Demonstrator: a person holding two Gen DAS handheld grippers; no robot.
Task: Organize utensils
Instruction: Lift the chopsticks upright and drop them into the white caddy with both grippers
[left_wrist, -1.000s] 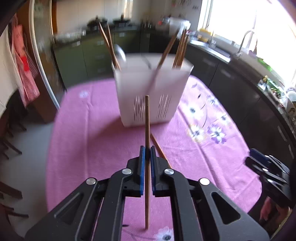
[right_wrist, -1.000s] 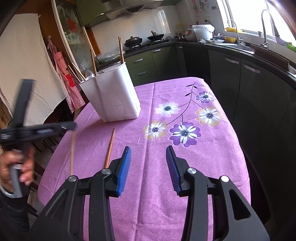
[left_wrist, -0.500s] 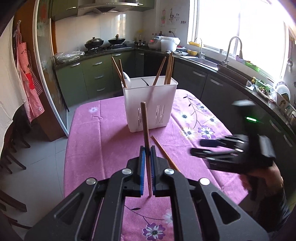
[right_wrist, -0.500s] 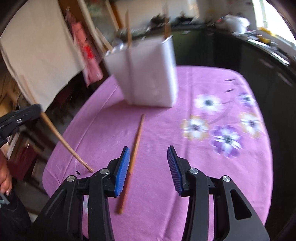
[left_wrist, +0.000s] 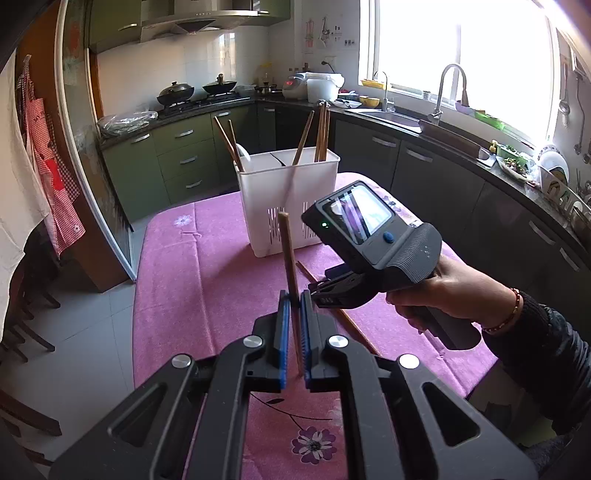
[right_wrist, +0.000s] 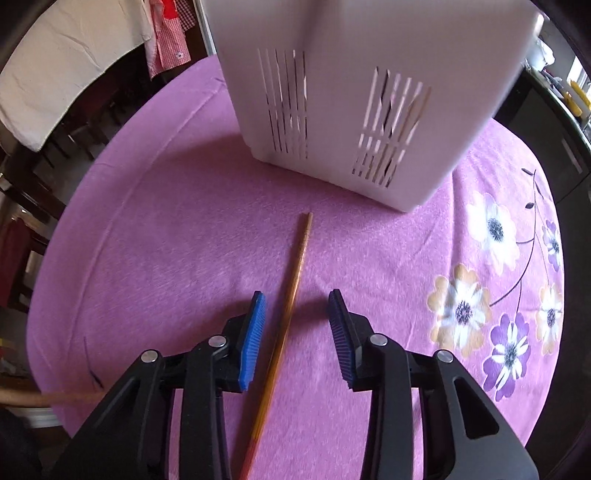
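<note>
Right tongs (right_wrist: 297, 334) now astride table chopstick (right_wrist: 286, 321).

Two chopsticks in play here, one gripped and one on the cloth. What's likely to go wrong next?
1. The right tool is closing around the loose chopstick, which lies flat on the tablecloth; the pads may scrape cloth or roll it away.
2. The left tool pinches its chopstick low down, so the long free end could swing into the white holder or the right tool.

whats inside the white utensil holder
Several wooden chopsticks and a white spoon stick out of the white holder; its walls hide their lower ends.
</note>
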